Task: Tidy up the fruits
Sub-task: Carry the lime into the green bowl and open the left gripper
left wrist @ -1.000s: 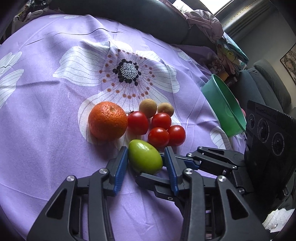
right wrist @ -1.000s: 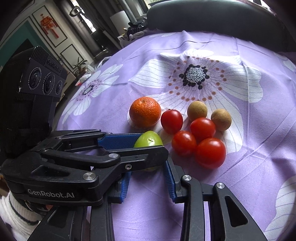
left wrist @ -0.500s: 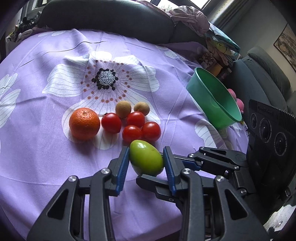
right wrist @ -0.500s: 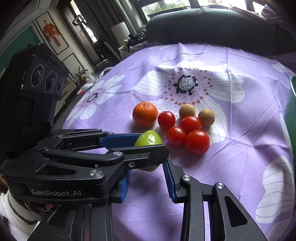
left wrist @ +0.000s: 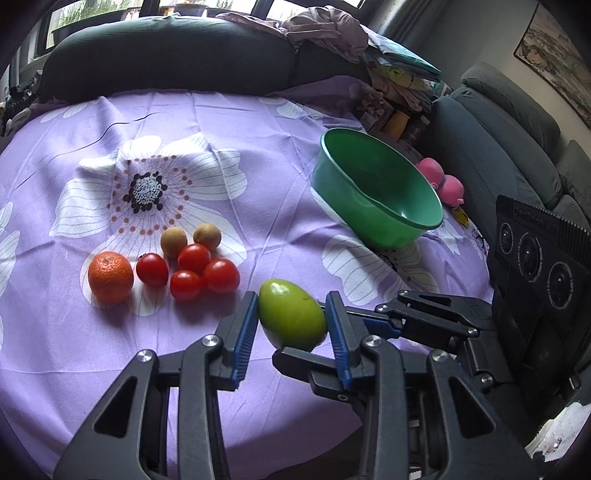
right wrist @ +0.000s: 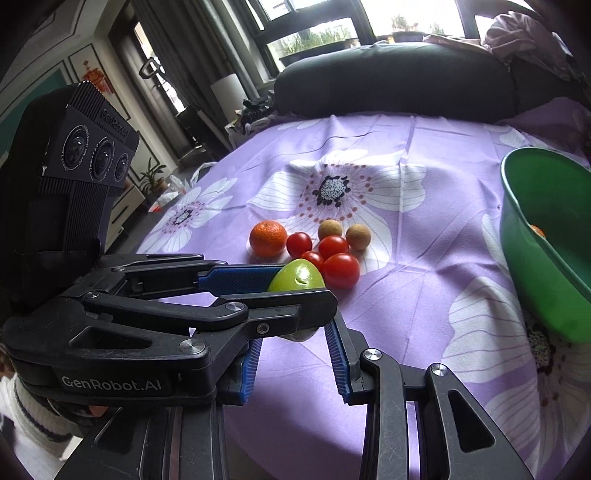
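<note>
The green fruit (left wrist: 291, 317), low in the frame's centre, is clamped between the blue pads of the left gripper (left wrist: 291, 323), above the cloth. The right gripper (right wrist: 295, 347) reaches in crosswise and also grips it. To the left lie an orange (left wrist: 110, 277), four red tomatoes (left wrist: 192, 271) and two brown fruits (left wrist: 190, 238) on a purple tablecloth (left wrist: 258, 166) printed with white flowers. A green bowl (left wrist: 376, 192) stands at right. Dark sofas (left wrist: 166, 55) line the top edge; windows (right wrist: 332, 33) show in the right wrist view's upper part.
</note>
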`<state>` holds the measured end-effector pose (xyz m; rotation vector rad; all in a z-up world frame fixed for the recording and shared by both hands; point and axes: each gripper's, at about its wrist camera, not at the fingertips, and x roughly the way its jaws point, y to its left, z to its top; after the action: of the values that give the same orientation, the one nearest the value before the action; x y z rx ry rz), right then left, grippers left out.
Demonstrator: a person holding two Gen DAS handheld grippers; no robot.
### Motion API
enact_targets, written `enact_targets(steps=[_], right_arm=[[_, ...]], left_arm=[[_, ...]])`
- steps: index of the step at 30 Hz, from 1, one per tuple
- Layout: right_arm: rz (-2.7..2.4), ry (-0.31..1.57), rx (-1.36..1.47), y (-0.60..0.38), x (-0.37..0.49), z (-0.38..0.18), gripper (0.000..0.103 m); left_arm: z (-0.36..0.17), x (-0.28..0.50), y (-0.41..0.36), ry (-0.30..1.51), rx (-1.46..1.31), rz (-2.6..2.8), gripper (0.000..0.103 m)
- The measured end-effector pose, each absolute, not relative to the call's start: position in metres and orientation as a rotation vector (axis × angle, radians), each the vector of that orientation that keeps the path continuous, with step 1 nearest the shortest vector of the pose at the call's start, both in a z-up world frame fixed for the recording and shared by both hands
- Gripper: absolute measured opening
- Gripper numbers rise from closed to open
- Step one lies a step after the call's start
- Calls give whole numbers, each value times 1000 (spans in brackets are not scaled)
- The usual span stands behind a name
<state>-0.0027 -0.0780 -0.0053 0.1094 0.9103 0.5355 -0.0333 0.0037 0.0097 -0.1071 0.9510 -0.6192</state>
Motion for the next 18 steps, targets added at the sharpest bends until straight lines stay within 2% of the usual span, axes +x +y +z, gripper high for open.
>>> enact_targets(steps=[18], right_arm=[[374, 777, 164, -147, -14, 27, 36]], left_arm=[[38, -14, -75, 876, 9, -781, 36]])
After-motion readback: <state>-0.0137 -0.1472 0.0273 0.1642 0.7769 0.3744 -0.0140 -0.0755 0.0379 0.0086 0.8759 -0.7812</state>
